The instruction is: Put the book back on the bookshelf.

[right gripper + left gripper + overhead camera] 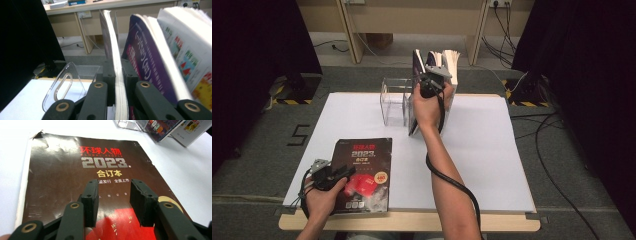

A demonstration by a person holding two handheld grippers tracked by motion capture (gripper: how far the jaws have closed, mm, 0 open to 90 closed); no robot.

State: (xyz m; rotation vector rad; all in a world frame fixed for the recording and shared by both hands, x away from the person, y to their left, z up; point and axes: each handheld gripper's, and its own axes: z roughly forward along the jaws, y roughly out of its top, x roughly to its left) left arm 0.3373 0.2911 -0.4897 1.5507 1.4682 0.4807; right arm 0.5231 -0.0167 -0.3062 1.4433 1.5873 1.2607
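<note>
A dark magazine with a red picture and "2023" on its cover lies flat at the table's front left. My left gripper hovers low over its near end, open, with nothing between the jaws. At the back middle, my right gripper is shut on a thin magazine that stands upright on its edge. Right of it stand a purple magazine and a white one with colourful pictures.
A clear acrylic holder stands just left of the upright magazines. The white table top stretches out to the right. Cables and desk legs lie on the floor beyond the table.
</note>
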